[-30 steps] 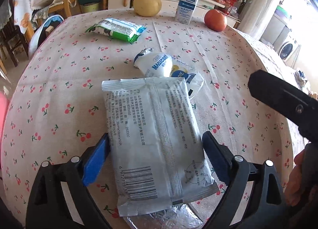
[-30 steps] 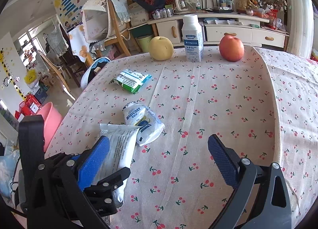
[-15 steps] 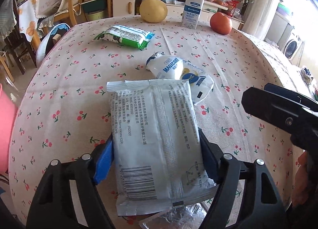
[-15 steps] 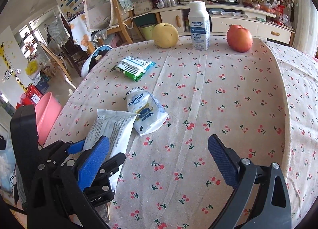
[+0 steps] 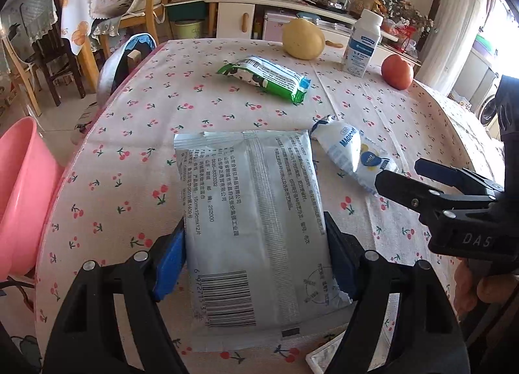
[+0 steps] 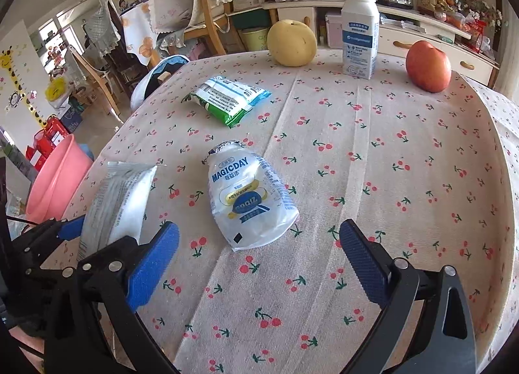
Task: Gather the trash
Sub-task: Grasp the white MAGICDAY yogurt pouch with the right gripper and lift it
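My left gripper (image 5: pixel 254 255) is shut on a silver-white wet-wipe packet (image 5: pixel 256 215) and holds it above the cherry-print table (image 5: pixel 136 147). The packet also shows at the left of the right wrist view (image 6: pixel 120 202). A white MAGICDAY pouch (image 6: pixel 249 199) lies flat on the table just ahead of my open, empty right gripper (image 6: pixel 259 257); it also shows in the left wrist view (image 5: pixel 353 153). A green-and-white snack wrapper (image 6: pixel 227 98) lies farther back, also in the left wrist view (image 5: pixel 269 77).
A pink bin (image 5: pixel 19 192) stands on the floor left of the table, also in the right wrist view (image 6: pixel 55 176). At the far edge stand a yellow pear (image 6: pixel 292 41), a white milk bottle (image 6: pixel 360 30) and a red apple (image 6: pixel 428 66). Chairs stand behind.
My left gripper closed on the packet and lifted it off the table, turning left toward the bin. My right gripper moved forward toward the MAGICDAY pouch.
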Available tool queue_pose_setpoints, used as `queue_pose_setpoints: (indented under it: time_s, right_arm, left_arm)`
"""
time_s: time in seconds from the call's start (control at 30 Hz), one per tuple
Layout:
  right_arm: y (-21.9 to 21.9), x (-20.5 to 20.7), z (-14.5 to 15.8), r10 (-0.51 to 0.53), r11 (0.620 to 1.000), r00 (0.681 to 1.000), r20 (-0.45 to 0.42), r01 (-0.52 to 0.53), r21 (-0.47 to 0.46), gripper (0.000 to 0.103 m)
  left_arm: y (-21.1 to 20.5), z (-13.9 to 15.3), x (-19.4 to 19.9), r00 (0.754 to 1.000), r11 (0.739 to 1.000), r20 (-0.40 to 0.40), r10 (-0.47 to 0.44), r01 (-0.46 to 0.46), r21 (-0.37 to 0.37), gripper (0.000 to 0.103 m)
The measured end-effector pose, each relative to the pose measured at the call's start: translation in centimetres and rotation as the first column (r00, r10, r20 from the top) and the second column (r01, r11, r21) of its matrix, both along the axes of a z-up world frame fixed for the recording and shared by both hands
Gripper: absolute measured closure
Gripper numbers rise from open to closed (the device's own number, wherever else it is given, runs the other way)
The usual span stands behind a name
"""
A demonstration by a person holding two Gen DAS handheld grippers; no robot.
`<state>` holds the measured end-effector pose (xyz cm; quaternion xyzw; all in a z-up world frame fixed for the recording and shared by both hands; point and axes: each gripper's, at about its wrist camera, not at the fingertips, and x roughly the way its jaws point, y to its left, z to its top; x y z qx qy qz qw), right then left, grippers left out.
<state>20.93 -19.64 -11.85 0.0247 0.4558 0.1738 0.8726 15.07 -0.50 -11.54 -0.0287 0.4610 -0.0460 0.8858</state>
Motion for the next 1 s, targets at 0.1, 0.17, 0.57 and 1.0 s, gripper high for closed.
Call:
queue_pose_setpoints:
  time_s: [0.1, 0.17, 0.57, 1.0]
  right_arm:
    - [0.5, 0.4, -0.3, 0.003, 1.0, 1.0, 0.006, -0.003, -0.019, 0.005]
    - [0.8, 0.7, -0.5, 0.006, 1.0, 1.0, 0.004, -0.006, -0.027, 0.006]
    - [2.2, 1.6, -1.7, 0.029, 0.989, 0.999, 0.035, -0.023, -0.149, 0.021]
    - [2.9, 0.7, -1.5, 0.056, 0.983, 0.996, 0.073, -0.042, -0.181, 0.036]
  left_arm:
    - [0.3, 0.1, 0.1, 1.0, 1.0, 0.008, 0.007, -0.008, 0.017, 0.026]
    - [0.6, 0.3, 0.1, 1.0, 1.0, 0.014, 0.006, -0.007, 0.017, 0.026]
    - [2.2, 1.0, 0.5, 0.998, 0.998, 0.053, 0.027, -0.03, 0.055, 0.026]
    - [3.8, 2.1, 0.3, 0.991, 0.992, 0.109, 0.074, -0.084, 0.093, 0.026]
